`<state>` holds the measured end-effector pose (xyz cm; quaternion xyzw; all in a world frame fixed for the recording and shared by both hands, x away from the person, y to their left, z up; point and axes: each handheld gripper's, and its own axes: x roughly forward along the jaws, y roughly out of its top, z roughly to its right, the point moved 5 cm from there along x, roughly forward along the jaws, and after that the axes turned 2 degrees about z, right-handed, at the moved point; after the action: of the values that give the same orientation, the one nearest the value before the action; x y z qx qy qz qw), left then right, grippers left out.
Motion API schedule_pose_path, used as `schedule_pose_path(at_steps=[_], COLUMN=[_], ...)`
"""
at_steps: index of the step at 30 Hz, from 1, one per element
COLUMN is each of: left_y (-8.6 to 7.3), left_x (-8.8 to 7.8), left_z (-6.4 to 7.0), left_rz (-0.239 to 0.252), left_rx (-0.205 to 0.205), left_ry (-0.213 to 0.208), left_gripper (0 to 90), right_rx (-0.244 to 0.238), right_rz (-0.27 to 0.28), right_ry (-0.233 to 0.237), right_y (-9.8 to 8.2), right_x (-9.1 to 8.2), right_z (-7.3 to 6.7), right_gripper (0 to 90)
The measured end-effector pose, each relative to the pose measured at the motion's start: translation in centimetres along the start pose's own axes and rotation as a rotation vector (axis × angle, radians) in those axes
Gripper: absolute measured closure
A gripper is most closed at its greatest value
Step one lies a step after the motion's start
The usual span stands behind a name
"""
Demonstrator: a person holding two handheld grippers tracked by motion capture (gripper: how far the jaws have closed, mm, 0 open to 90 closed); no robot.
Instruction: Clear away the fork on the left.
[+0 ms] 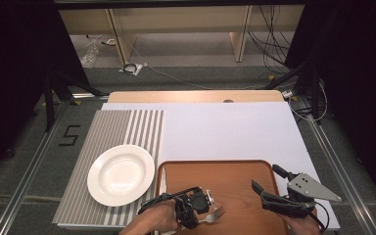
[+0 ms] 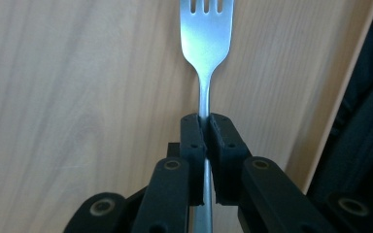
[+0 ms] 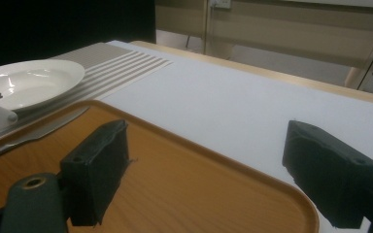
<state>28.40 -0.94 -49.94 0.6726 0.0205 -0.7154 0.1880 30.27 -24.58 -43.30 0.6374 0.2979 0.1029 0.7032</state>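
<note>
Tray [image 1: 235, 169] at the near edge of the tabletop [image 1: 225, 127]; plate [image 1: 121, 174] on a mat [image 1: 112, 127] just left of it. Fork [image 1: 214, 216] over the tray's near left part, knife [image 3: 34, 133] along its left edge.

lab: floor cables [image 1: 274, 44], black curtains [image 1: 10, 58]

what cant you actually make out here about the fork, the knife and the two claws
- Fork: handle end hidden between the left claw pads and cut by the bottom edge, left gripper view; tine tips cut by the top edge.
- Fork over the tray: touching or lifted, cannot tell; high view too small.
- Knife: handle end cut off at the left edge, right gripper view.
- Right claw: open; its hand cut off by the bottom edge, high view.
</note>
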Motion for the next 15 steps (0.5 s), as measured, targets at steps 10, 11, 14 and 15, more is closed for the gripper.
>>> schedule_pose_path(at_steps=[10, 11, 14, 15], left_y=[0.0, 0.1, 0.4, 0.5], left_x=[-0.1, -0.3, -0.8, -1.0], left_z=[-0.2, -0.2, -0.1, 0.0], left_rz=[0.012, 0.019, 0.053, 0.068], left_rx=[-0.014, -0.018, -0.014, -0.004], left_ry=[0.018, 0.024, 0.053, 0.056], left_gripper=[72.2, 69.3, 63.5, 64.8], right_rx=[-0.005, -0.003, -0.003, -0.003], right_rz=[-0.010, -0.005, -0.005, -0.006], right_ry=[0.002, 0.003, 0.003, 0.003], right_y=[0.0, 0.0, 0.0, 0.0], right_x=[-0.1, -0.1, 0.0, 0.0], right_z=[0.0, 0.0, 0.0, -0.1], right_gripper=[17.8, 17.8, 17.8, 17.8])
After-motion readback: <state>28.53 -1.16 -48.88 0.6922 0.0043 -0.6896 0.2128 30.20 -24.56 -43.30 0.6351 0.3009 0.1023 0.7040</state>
